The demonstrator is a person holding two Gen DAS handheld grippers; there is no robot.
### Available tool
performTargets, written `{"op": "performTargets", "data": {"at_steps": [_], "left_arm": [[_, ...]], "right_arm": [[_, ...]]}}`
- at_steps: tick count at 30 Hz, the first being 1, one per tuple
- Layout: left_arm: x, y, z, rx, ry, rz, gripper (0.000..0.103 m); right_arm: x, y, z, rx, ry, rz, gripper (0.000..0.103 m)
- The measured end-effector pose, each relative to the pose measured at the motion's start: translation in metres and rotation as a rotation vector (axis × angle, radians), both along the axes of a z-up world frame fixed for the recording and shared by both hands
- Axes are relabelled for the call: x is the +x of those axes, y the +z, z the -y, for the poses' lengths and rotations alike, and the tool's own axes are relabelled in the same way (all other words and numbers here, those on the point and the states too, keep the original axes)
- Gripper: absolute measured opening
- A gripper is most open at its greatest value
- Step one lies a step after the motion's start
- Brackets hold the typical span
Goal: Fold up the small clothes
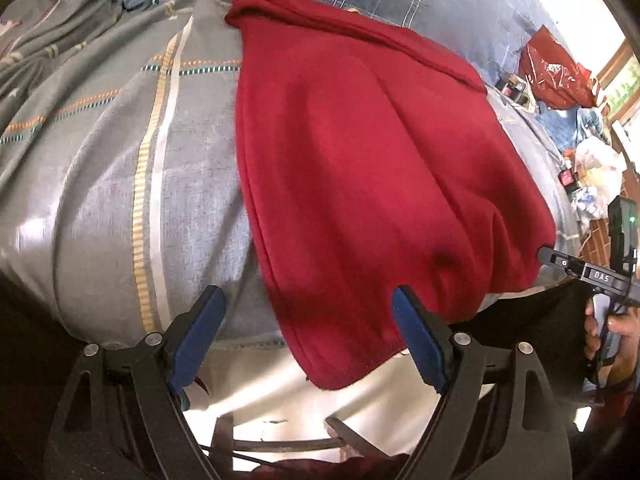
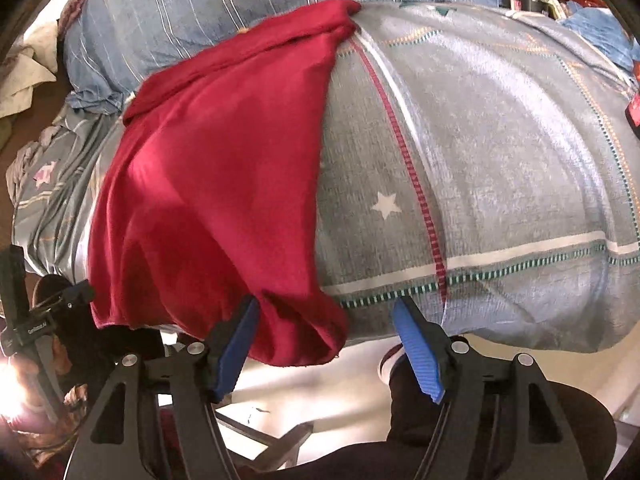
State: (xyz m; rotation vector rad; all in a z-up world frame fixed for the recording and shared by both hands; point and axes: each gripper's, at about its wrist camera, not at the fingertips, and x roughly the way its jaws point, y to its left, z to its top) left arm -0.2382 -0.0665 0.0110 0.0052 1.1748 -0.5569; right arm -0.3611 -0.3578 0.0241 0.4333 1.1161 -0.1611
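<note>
A dark red garment [image 1: 360, 168] lies spread on a grey-blue patterned bedsheet [image 1: 100, 168], its near hem hanging over the bed's front edge. My left gripper [image 1: 308, 300] is open, its blue-padded fingers straddling the garment's near left corner without closing on it. In the right wrist view the same garment [image 2: 208, 184] lies at left, and my right gripper [image 2: 326, 312] is open around its near right corner. The right gripper also shows at the far right of the left wrist view [image 1: 576, 268], beside the garment's corner.
A blue striped pillow or quilt [image 2: 280, 0] lies behind the garment. A red plastic bag [image 1: 556, 72] and clutter sit at far right. Pale floor [image 1: 280, 400] and a metal frame show below the bed edge.
</note>
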Motion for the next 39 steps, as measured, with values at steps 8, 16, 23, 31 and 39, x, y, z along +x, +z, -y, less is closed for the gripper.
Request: {"op": "performTargets", "data": {"at_steps": [8, 16, 23, 31, 39], "left_arm": [[0.003, -0.001, 0.012, -0.006, -0.017, 0.014, 0.086], [0.002, 0.000, 0.002, -0.010, 0.008, 0.032, 0.058], [0.008, 0.007, -0.004, -0.038, 0.002, -0.004, 0.006], [0.018, 0.053, -0.020, -0.132, 0.006, 0.084, 0.005], [0.051, 0.089, -0.020, -0.179, 0.072, 0.205, 0.006]], "right_arm": [[0.002, -0.011, -0.002, 0.042, -0.008, -0.021, 0.071], [0.009, -0.008, -0.027, -0.008, 0.106, 0.011, 0.024], [0.006, 0.012, -0.021, 0.074, 0.101, 0.140, 0.011], [0.005, 0.048, -0.002, 0.251, 0.065, 0.344, 0.011], [0.031, 0.081, 0.008, 0.258, 0.044, 0.477, 0.010]]}}
